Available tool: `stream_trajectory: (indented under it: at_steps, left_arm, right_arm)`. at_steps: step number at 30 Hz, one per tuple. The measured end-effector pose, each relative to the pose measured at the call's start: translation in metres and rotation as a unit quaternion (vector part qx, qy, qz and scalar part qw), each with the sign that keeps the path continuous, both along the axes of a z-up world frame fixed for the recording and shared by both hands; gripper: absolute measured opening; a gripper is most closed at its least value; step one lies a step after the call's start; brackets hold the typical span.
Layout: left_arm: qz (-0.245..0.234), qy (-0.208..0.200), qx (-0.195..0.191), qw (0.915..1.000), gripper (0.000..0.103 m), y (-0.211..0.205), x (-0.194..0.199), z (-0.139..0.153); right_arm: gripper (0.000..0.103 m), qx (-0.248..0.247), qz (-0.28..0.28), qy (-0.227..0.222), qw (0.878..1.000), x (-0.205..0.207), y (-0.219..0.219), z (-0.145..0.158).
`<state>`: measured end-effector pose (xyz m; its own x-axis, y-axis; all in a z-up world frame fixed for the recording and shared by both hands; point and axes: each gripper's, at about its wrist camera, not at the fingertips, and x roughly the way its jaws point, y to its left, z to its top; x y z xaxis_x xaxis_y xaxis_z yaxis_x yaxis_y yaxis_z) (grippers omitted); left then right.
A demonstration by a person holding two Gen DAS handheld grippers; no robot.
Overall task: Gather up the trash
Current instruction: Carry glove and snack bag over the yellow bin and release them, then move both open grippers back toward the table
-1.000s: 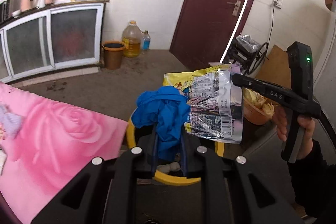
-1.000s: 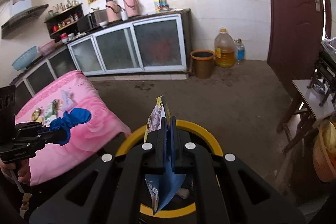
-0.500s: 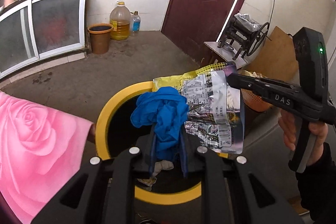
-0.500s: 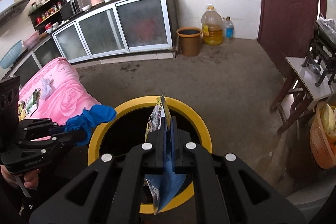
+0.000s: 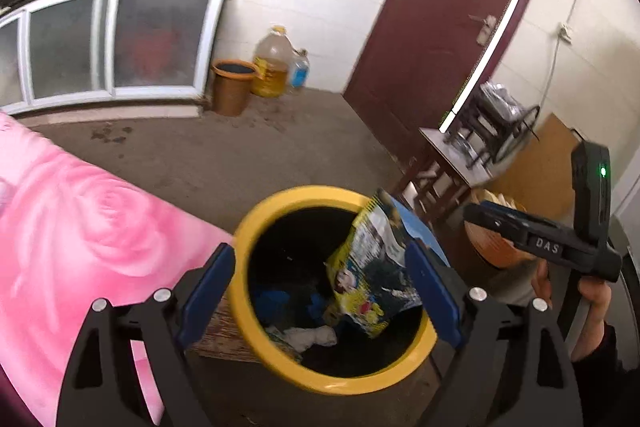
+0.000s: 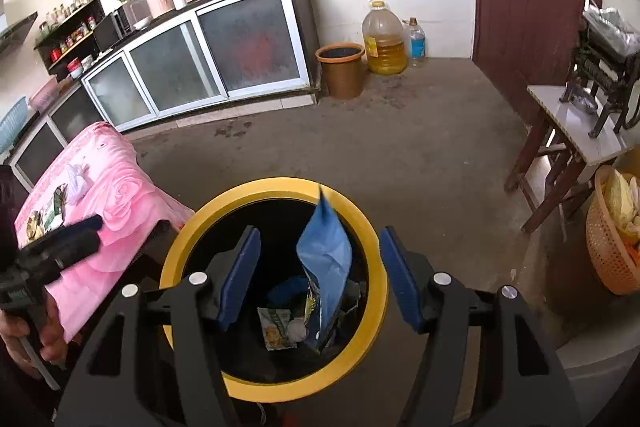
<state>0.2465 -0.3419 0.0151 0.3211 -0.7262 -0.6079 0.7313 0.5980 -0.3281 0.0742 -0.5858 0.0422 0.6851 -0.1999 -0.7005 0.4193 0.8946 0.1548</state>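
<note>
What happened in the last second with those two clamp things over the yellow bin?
Both let go. The left gripper has just opened and its blue rag now lies in the yellow bin. The right gripper has also just opened; its snack bag is dropping in, untouched by the pads. The bin and pink cloth stayed put.

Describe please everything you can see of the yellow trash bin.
The yellow trash bin is round, with a thick glossy rim that looks like plastic and a dark inside. It stands upright on the concrete floor, close beside the pink rose cloth, under both open tools. Inside lie a blue rag, white crumpled paper and a printed wrapper. A snack bag is tilted in its mouth, half inside.
</note>
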Motion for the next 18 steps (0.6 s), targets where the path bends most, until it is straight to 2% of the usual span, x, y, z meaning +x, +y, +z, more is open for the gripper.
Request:
stream_trajectory:
  at_steps: [3, 6, 12, 14, 18]
  left_arm:
    - [0.027, -0.023, -0.006, 0.9993, 0.084, 0.028, 0.001, 0.016]
    - [0.052, -0.026, -0.017, 0.9982, 0.085, 0.058, 0.0, 0.031]
    - [0.105, -0.053, -0.015, 0.993, 0.089, 0.142, -0.013, 0.058]
    - [0.125, -0.068, -0.007, 0.9897, 0.093, 0.174, -0.021, 0.065]
    - [0.197, -0.093, 0.028, 0.9756, 0.095, 0.252, -0.038, 0.071]
  right_arm:
    - [0.06, 0.001, 0.015, -0.012, 1.0, -0.003, 0.01, 0.008]
    - [0.06, -0.005, 0.038, -0.021, 0.999, 0.0, 0.025, 0.016]
    - [0.06, -0.028, 0.114, -0.048, 0.992, 0.019, 0.082, 0.038]
    - [0.06, -0.033, 0.134, -0.055, 0.989, 0.027, 0.101, 0.044]
    - [0.064, -0.051, 0.187, -0.068, 0.979, 0.05, 0.15, 0.053]
